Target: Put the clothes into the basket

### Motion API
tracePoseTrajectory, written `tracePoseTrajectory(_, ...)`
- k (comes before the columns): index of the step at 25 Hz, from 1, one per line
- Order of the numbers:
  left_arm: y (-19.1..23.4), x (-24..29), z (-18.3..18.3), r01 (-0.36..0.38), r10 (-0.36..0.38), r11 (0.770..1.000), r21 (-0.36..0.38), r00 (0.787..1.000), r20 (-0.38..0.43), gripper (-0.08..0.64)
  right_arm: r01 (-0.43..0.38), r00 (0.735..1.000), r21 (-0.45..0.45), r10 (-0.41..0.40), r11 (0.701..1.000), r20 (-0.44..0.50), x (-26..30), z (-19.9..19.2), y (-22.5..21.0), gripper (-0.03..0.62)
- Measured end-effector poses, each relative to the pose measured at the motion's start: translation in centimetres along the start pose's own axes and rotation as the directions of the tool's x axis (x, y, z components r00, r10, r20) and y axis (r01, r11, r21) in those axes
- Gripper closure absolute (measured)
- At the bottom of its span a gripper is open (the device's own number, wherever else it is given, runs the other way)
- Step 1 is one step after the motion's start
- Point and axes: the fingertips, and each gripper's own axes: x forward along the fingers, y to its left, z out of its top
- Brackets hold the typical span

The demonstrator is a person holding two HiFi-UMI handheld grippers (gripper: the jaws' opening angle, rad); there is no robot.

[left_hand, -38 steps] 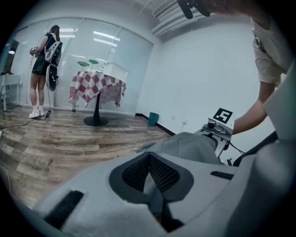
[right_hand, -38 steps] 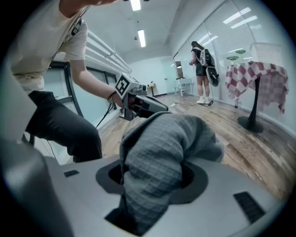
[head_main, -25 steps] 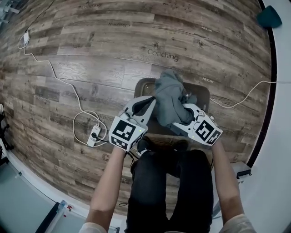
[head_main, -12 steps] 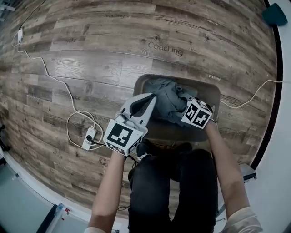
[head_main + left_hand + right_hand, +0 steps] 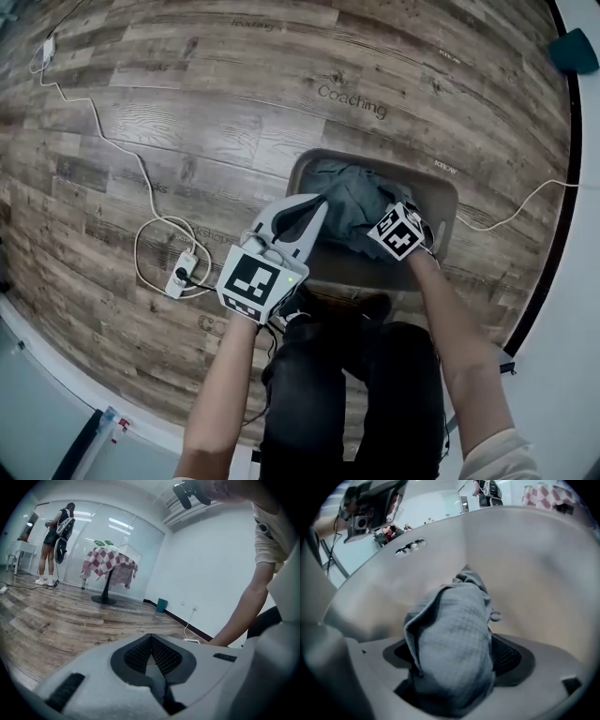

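In the basket (image 5: 534,564), right gripper (image 5: 454,651) jaws just opened, grey garment (image 5: 450,630) between them, shown only by its own view; left gripper (image 5: 151,639) clenched empty

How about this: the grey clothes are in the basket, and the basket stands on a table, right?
Not quite. The grey clothes are in the basket, but the basket stands on the wooden floor, not on a table. The head view shows it.

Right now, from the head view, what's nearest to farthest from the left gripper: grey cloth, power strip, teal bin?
1. grey cloth, just right of the left gripper.
2. power strip, left on the floor.
3. teal bin, far top right.
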Motion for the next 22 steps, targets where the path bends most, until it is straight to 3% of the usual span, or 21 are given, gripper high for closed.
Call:
tracePoseTrajectory(2,-0.5,-1.1,1.0,-0.009,0.009,1.0,-0.008,1.0,-0.022,0.548,0.047,0.999,0.005,-0.047,0.999,0.003,-2.0,0.5,0.1,0.126)
tracePoseTrajectory(7,-2.1,-4.4,3.5,-0.035,0.031,0.999,-0.037,0.994,-0.101,0.548,0.154,0.986,0.039,-0.156,0.987,0.053,-8.9,3.0,1.2,0.121)
tracePoseTrajectory(14,-5.4,-7.9,8.6,-0.049,0.036,0.996,-0.071,0.984,-0.172,0.548,0.161,0.976,0.273,-0.195,0.948,0.102,-18.2,5.5,2.3,0.121)
tracePoseTrajectory(22,-8.3,-8.0,12.8,-0.028,0.013,0.996,-0.088,0.986,-0.165,0.547,0.175,0.964,0.396,-0.238,0.901,0.115,-24.0,5.6,2.1,0.121)
